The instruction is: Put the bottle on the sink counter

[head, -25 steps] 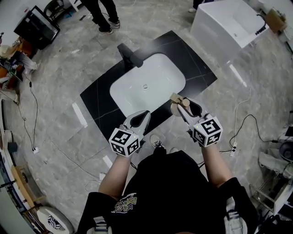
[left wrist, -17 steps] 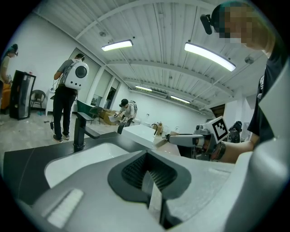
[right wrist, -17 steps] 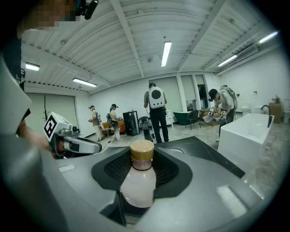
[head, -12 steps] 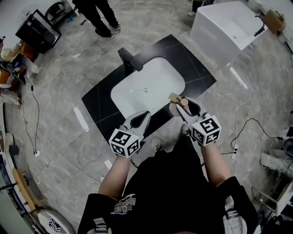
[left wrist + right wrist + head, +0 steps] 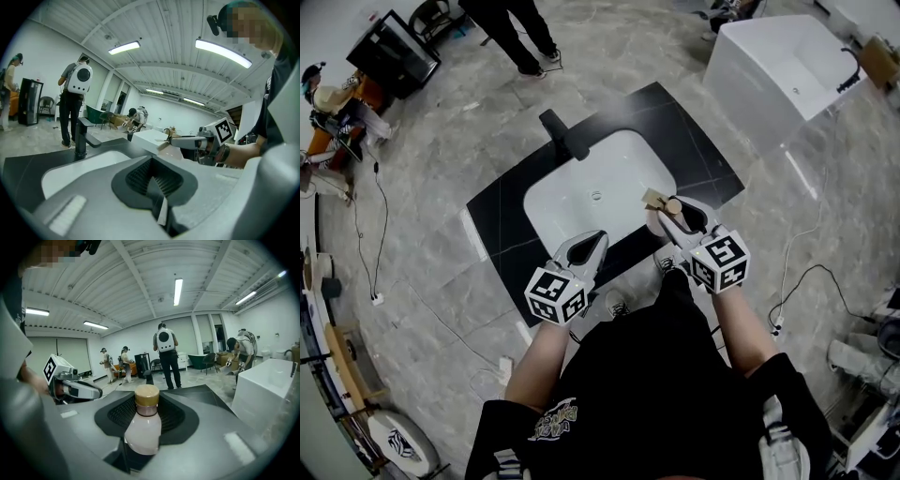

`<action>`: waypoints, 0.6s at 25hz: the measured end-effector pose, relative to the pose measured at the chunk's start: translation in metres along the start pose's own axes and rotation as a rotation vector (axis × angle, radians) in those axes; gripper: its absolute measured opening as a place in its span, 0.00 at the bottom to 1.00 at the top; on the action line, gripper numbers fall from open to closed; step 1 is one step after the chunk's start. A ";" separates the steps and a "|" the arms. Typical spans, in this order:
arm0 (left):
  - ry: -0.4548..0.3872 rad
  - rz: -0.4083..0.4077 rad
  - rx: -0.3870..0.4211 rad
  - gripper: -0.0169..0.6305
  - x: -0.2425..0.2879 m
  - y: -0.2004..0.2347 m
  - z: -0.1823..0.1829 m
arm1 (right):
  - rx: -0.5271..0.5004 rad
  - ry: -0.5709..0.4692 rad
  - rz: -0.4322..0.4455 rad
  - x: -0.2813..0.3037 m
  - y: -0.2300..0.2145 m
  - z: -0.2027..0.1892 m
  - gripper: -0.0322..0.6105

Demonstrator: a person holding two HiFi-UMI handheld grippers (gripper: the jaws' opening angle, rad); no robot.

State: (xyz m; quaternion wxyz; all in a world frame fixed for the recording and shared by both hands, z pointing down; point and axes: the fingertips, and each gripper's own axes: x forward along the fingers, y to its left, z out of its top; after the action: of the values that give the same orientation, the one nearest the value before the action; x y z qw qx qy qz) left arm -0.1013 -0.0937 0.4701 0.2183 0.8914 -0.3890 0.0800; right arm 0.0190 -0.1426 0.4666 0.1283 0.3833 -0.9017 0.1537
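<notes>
So the right gripper (image 5: 675, 212) is pinching a small bottle (image 5: 142, 427) between its jaws, and they're closing in on the pale, milky body while the tan-gold cap (image 5: 147, 395) is sticking up above them. From the head view the bottle is hanging over the near right part of the white basin (image 5: 581, 192), right around where the basin rim is meeting the black sink counter (image 5: 502, 216). I can't tell from up there whether it's touching anything underneath. The left gripper (image 5: 586, 247) is sitting just beside it to the left, over the front edge of the counter. Its jaws are pressing flat together with nothing in between, which is showing up pretty clearly in the left gripper view. The black faucet (image 5: 565, 134) is standing at the far side of the basin, well apart from both grippers. A white bathtub (image 5: 787, 70) is sitting off to the right on the grey marble floor (image 5: 422, 262), and somebody in dark trousers (image 5: 520, 33) is standing past the counter at the top of the head view.
</notes>
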 end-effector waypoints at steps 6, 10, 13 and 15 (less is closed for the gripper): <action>-0.033 0.029 -0.011 0.03 0.028 0.003 0.015 | -0.031 0.026 0.044 0.020 -0.040 0.008 0.31; -0.044 0.039 -0.014 0.03 0.049 0.006 0.018 | -0.039 0.044 0.070 0.036 -0.063 0.009 0.31; -0.051 0.062 -0.022 0.03 0.064 0.011 0.022 | -0.047 0.049 0.097 0.047 -0.077 0.012 0.31; -0.056 0.083 -0.029 0.03 0.071 0.013 0.025 | -0.051 0.058 0.121 0.054 -0.083 0.013 0.31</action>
State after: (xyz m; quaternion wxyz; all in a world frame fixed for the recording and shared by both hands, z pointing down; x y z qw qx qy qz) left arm -0.0629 -0.1598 0.4747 0.2168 0.8732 -0.4326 0.0582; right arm 0.0423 -0.2375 0.4885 0.1546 0.3202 -0.9227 0.1493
